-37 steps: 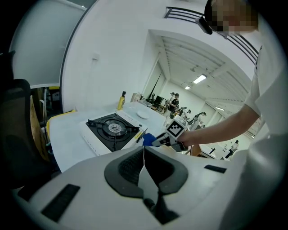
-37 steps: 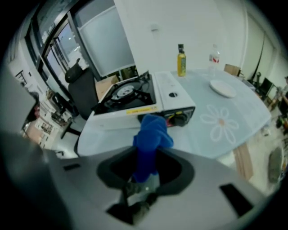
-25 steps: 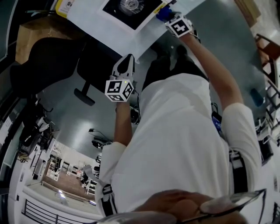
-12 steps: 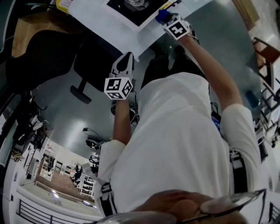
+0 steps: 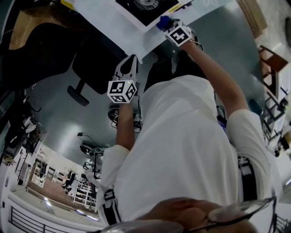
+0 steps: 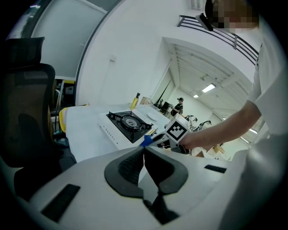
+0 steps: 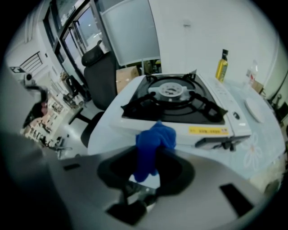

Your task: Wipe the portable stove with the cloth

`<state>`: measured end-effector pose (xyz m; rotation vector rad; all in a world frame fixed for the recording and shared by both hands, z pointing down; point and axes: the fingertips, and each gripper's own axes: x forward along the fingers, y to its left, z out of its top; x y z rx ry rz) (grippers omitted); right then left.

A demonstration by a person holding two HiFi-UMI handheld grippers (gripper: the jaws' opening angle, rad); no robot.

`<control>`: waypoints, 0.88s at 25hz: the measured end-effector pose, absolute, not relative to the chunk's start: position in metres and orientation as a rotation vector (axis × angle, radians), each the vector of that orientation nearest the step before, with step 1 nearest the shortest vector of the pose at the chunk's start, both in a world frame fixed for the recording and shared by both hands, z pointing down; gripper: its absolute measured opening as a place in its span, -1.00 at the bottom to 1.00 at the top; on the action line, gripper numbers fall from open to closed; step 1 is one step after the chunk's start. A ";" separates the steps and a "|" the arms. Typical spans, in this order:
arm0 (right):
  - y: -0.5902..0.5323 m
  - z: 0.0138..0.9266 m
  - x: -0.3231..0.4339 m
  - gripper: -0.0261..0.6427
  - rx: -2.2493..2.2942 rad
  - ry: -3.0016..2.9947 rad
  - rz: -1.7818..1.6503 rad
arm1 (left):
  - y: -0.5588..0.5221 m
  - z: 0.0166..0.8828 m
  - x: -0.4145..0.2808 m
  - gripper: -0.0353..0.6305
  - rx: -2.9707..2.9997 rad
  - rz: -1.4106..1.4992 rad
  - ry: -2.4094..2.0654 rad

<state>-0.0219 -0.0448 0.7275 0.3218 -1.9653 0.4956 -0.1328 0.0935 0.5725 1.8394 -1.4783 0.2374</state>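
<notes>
The portable stove [image 7: 175,101] is white with a black burner top and stands on a white-covered table [image 7: 112,130]; it also shows at the top of the head view [image 5: 148,7]. My right gripper [image 7: 150,155] is shut on a blue cloth [image 7: 152,141], held just in front of the stove's near side. In the head view the cloth [image 5: 163,22] sits at the stove's corner, ahead of the right gripper [image 5: 169,26]. My left gripper [image 6: 144,150] is shut with nothing in it, held back off the table's edge [image 5: 131,61].
A black office chair [image 6: 24,117] stands left of the table. Behind the stove are a yellow oil bottle [image 7: 220,65] and a white plate [image 7: 254,108]. The person's white-shirted torso [image 5: 191,154] fills the lower head view.
The right gripper with the blue cloth has shifted a little left along the stove's near side. The left gripper has stayed about where it was.
</notes>
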 end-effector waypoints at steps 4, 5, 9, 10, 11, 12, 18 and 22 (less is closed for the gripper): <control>-0.028 0.726 -0.035 -0.53 0.270 -1.967 0.490 | 0.098 0.574 -0.136 -0.78 1.822 0.218 -1.492; -0.023 0.726 -0.037 -0.53 0.257 -1.964 0.488 | 0.099 0.575 -0.136 -0.78 1.820 0.215 -1.494; -0.009 0.726 -0.049 -0.53 0.225 -1.961 0.481 | 0.104 0.575 -0.141 -0.78 1.816 0.195 -1.510; -0.006 0.726 -0.052 -0.53 0.217 -1.964 0.483 | 0.105 0.575 -0.143 -0.78 1.812 0.188 -1.516; -0.003 0.725 -0.055 -0.53 0.205 -1.966 0.483 | 0.106 0.575 -0.144 -0.78 1.807 0.182 -1.522; 0.001 0.725 -0.058 -0.53 0.192 -1.967 0.481 | 0.107 0.575 -0.146 -0.78 1.802 0.177 -1.528; 0.017 0.726 -0.072 -0.53 0.138 -1.965 0.432 | 0.121 0.580 -0.153 -0.78 1.778 0.149 -1.558; 0.032 0.724 -0.080 -0.53 0.090 -1.972 0.425 | 0.131 0.579 -0.157 -0.78 1.756 0.121 -1.590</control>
